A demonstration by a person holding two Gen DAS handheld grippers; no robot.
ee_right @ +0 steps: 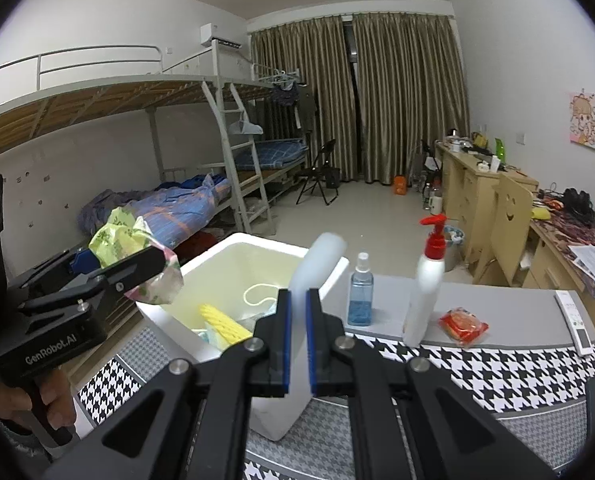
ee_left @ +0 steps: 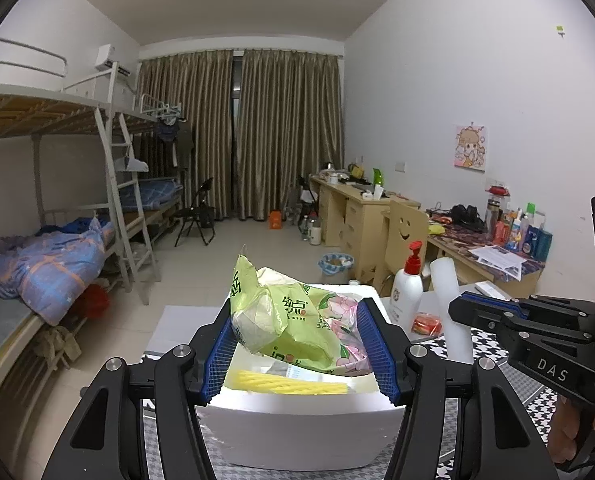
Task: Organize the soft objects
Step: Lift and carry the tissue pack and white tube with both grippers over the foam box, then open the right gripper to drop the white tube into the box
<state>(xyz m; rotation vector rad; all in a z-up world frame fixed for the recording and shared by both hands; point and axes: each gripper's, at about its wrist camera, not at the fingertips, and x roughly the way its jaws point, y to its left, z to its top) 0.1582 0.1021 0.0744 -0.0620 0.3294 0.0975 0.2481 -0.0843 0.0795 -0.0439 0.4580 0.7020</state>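
Left gripper half-spread, pads clamping a green tissue pack, held above the white foam box. Right gripper pinched nearly closed on a pale foam sheet standing upright at the box's right rim. Yellow sponge lies inside the box. Beyond on the bench: blue spray bottle, pump bottle, red packet; bare surface beside them.

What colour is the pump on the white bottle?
Red; the pump shows best in the right wrist view.
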